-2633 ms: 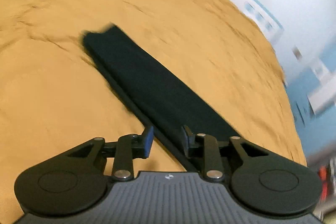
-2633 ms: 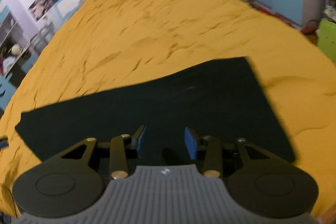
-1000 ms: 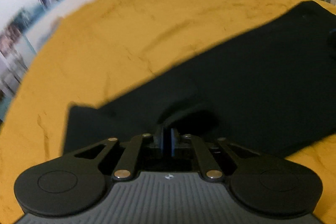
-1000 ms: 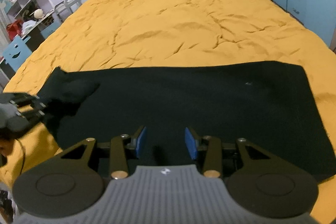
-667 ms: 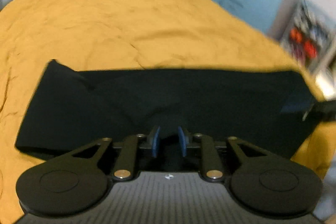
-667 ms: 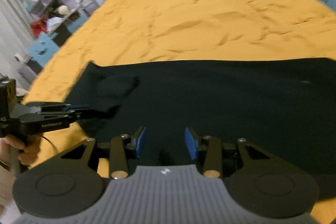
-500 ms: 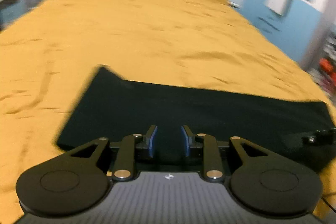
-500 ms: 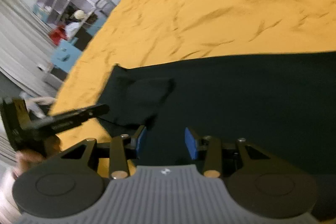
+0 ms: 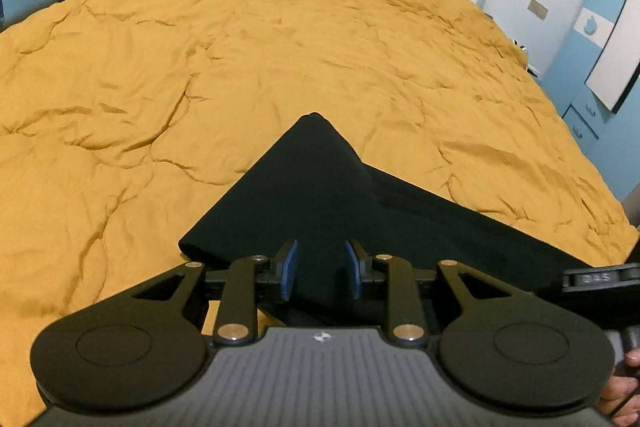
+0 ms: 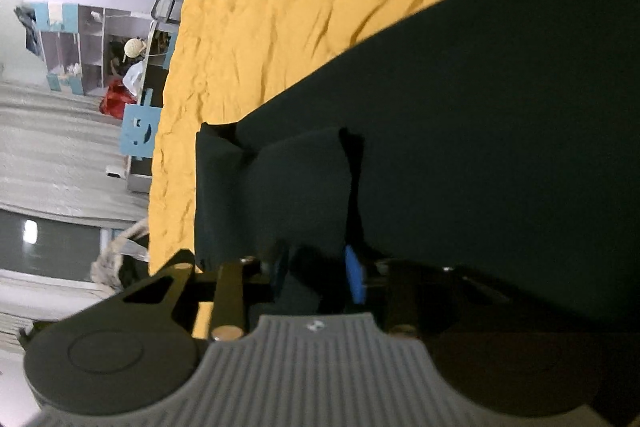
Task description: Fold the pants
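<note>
The black pants (image 9: 316,187) lie as a long folded strip on the orange bedspread (image 9: 240,67). My left gripper (image 9: 318,271) is open at the strip's near end, with dark cloth lying between its blue pads. The end corner points away from me. In the right wrist view the pants (image 10: 480,107) fill the right side, and a flap at the strip's end (image 10: 296,187) is turned over. My right gripper (image 10: 318,275) is open just above that flap, with cloth between its fingers. The right gripper also shows at the left wrist view's right edge (image 9: 596,279).
The bedspread (image 10: 260,27) is wrinkled all around the pants. Blue cabinets (image 9: 592,99) stand beyond the bed's right edge. Shelves and a blue chair (image 10: 136,131) stand past the bed's other edge.
My left gripper let go of the pants end and opened. Both grippers have swung to the same end of the strip. The right view has rolled sideways and closed in on the turned-over flap.
</note>
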{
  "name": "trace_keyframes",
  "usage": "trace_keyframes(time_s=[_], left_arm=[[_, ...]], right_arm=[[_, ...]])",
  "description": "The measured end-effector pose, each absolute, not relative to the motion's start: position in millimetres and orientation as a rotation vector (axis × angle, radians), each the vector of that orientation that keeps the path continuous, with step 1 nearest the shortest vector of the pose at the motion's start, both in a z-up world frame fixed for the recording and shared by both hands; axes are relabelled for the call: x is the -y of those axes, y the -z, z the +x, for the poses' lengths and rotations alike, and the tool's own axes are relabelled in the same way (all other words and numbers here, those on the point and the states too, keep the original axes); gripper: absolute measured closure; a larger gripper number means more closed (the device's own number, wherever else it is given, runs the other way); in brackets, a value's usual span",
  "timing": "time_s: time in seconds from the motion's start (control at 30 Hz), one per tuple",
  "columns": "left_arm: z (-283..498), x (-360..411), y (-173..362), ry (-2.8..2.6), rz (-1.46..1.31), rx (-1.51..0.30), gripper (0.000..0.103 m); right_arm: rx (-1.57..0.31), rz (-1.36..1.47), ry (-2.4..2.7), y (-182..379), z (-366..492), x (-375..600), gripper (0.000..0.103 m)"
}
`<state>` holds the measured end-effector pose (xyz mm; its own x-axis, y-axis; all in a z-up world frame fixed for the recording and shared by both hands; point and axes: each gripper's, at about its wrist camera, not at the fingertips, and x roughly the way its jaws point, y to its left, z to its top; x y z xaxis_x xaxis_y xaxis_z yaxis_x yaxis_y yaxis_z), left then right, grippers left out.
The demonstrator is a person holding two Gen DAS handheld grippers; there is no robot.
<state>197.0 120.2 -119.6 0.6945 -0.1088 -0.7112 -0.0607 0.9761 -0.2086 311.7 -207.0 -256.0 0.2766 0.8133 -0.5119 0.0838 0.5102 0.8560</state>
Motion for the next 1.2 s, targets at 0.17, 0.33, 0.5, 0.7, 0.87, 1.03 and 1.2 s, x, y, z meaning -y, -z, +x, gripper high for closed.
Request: trace_keyframes(time_s=[0.17, 0.33, 0.5, 0.7, 0.87, 1.03, 1.2], left_arm=[[189, -128, 115, 0.011, -0.252, -0.790, 0.071], [176, -139, 103, -0.016, -0.311, -0.757, 0.071], [162, -139, 83, -0.017, -0.330, -0.705, 0.071], [154, -121, 63, 0.042, -0.331, -0.664, 0.071], [155, -90, 56, 0.118, -0.291, -0.652, 0.071], [169, -53, 62, 0.200, -0.254, -0.681, 0.071], [181, -19, 80, 0.261, -0.199, -0.736, 0.071]], right_arm=[[-1.198, 0.957, -0.612, 252, 323, 201, 0.103], [-1.045, 0.914, -0.708, 185, 320, 202, 0.103], [-0.906, 0.785, -0.738, 91, 309, 223, 0.103], [-0.840, 0.710, -0.686, 17, 289, 277, 0.103], [-0.820, 0.669, -0.595, -17, 264, 349, 0.103], [-0.840, 0.643, -0.489, -22, 240, 428, 0.103], [-0.878, 0.670, -0.374, 2, 219, 502, 0.103]])
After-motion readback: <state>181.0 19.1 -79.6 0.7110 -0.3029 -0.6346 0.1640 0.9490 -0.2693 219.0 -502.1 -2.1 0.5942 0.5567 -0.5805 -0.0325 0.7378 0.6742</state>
